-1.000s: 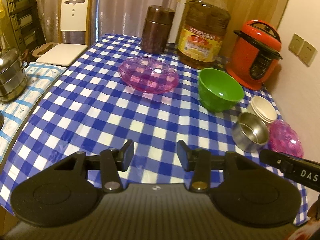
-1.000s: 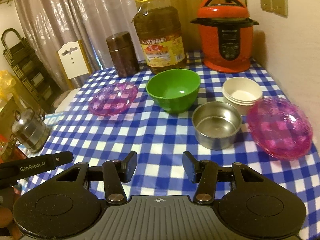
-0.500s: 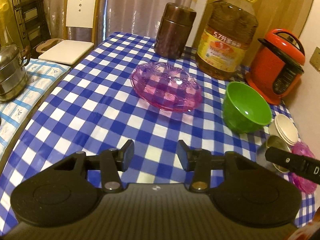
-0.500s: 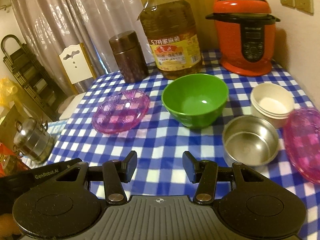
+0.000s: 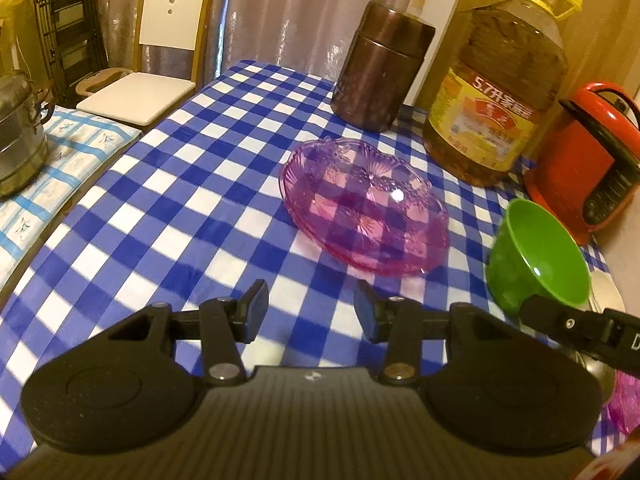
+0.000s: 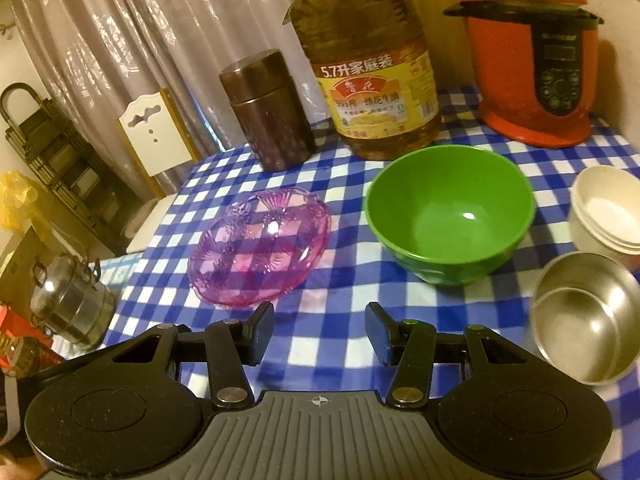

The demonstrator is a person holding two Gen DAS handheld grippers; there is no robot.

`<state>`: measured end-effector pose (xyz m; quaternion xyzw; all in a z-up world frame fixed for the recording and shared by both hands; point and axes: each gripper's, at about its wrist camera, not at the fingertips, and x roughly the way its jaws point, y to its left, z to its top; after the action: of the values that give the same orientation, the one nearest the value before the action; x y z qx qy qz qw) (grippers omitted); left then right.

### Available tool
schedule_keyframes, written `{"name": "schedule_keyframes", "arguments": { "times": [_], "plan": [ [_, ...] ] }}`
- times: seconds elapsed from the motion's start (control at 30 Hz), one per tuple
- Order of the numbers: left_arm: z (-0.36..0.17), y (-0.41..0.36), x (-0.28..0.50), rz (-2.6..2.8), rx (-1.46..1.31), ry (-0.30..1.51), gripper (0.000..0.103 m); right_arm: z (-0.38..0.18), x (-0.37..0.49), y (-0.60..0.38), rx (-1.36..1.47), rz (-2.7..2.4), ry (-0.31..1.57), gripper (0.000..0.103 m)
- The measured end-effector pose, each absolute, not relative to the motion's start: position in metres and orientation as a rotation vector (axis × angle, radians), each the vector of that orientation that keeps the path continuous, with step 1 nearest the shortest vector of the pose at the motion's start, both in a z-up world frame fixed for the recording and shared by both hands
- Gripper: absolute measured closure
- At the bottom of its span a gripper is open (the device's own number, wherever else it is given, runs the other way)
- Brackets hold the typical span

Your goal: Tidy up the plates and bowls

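Left wrist view: the left gripper is seen with its jaws partly apart and nothing between them; only checked tablecloth shows in the gap. A pink glass plate lies just ahead of the jaws and a little to the right of the gap, resting flat on the cloth, untouched. A green bowl is set further right of the jaws, well outside them. Part of the right gripper's body crosses the lower right corner in front of that bowl.

Right wrist view: the right gripper is likewise held half open and empty. The green bowl stands ahead of the jaws and slightly right of the gap, upright, mouth up. The pink glass plate sits ahead and to the left, its near rim close above the left fingertip but not judged to be in contact. A steel bowl is found to the right of the right jaw, and a stack of white bowls beyond it, close beside it.

An oil bottle, a brown canister and a red cooker are ranged along the back, far ahead of both sets of jaws, presumably kept clear of the working area.

Judgement: each tool appears to be lined up on its own dish, the plate for the left and a bowl for the right, with the jaws set ready for a rim pinch. No dish is gathered yet; sorting is judged barely begun. A second pink dish is glimpsed at the far right edge.
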<state>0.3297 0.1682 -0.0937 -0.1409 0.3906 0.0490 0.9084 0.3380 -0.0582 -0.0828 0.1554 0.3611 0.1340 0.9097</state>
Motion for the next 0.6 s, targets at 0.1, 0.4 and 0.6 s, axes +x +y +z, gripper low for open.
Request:
{"name": "schedule_keyframes", "arguments": {
  "times": [0.1,0.4,0.6],
  "plan": [
    [-0.098,0.175,0.342,0.129,-0.322,0.792,0.060,-0.089,0.351,-0.053,0.334,0.272,0.743,0.052],
    [-0.114,0.194,0.371,0.126,-0.419,0.768,0.061,-0.109,0.383,-0.042,0.403,0.260,0.732,0.053],
    [-0.120,0.196,0.389,0.118,-0.421,0.762,0.063,-0.124,0.402,-0.034,0.419,0.256,0.729,0.053]
  ]
}}
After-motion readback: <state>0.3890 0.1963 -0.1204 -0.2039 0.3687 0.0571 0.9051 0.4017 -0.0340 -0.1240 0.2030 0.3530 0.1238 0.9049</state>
